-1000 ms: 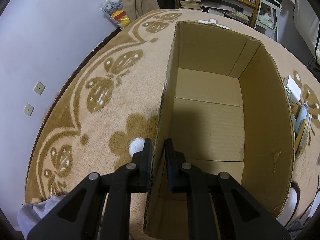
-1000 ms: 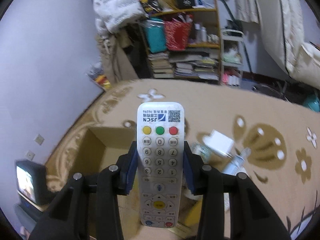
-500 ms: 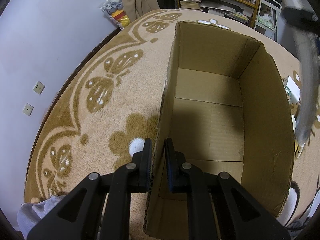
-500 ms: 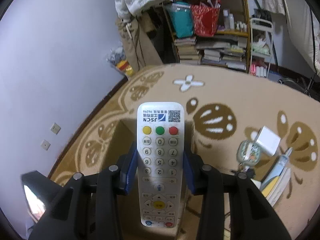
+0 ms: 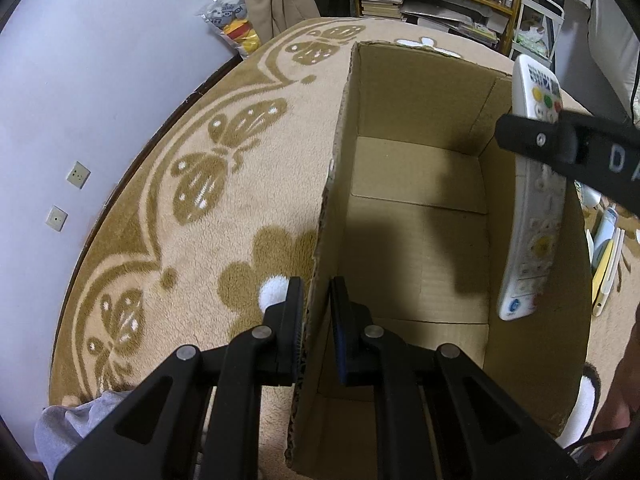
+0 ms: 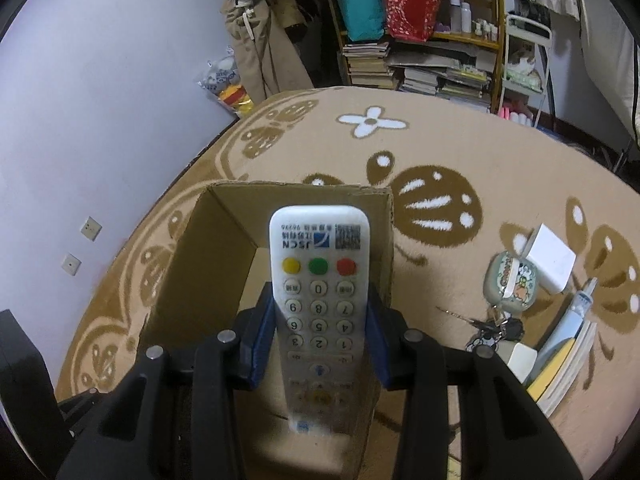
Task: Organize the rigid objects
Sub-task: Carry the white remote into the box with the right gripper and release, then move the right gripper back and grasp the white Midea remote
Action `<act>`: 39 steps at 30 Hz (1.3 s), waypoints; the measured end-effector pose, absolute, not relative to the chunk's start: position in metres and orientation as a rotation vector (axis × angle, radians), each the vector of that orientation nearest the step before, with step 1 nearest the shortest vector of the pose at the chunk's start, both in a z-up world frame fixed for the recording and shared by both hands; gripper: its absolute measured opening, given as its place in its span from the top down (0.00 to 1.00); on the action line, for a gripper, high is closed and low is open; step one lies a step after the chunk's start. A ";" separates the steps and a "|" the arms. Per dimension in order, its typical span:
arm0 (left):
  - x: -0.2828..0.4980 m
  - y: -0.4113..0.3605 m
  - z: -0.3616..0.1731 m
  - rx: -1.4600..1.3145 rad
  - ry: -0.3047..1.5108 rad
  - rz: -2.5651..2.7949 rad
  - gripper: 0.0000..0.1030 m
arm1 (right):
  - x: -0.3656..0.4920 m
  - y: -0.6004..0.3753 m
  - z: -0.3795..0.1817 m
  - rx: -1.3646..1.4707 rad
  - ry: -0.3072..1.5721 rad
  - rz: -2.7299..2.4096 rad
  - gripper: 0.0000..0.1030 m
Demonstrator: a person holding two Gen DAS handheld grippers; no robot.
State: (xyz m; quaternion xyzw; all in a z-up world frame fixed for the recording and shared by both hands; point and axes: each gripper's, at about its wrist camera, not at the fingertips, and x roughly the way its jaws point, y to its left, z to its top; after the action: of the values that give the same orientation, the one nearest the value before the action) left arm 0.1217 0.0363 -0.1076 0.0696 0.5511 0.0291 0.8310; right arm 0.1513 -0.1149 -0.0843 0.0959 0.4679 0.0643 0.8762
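Observation:
An open cardboard box [image 5: 416,216] stands on the patterned rug, nothing lying on its floor. My left gripper [image 5: 316,312] is shut on the box's left wall [image 5: 324,232], one finger outside and one inside. A white remote control [image 6: 318,300] with yellow, green and red buttons is clamped by its sides in my right gripper [image 6: 320,320]. In the left wrist view the remote control [image 5: 532,208] hangs over the box's right wall, carried by the right gripper [image 5: 536,140]. In the right wrist view the box [image 6: 224,248] lies below and behind the remote.
On the rug right of the box lie a white adapter [image 6: 552,258], a green earbud case [image 6: 510,282] with keys, a tube [image 6: 578,310], and flat books [image 6: 568,372]. A crowded bookshelf [image 6: 420,48] stands at the back. The wall [image 6: 100,100] runs along the left.
The right gripper has carried the remote down and over to the box; it now appears at the right of the left wrist view. The left gripper kept its hold on the box wall.

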 end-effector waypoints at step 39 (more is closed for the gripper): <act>0.121 0.033 -0.106 0.169 1.156 0.075 0.88 | 0.075 -0.283 -0.098 0.242 0.867 -0.246 0.04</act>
State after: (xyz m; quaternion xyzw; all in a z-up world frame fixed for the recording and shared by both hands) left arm 0.1209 0.0333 -0.1060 0.0798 0.5457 0.0352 0.8334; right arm 0.0752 -0.2832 -0.0985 0.1168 0.4181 -0.1185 0.8930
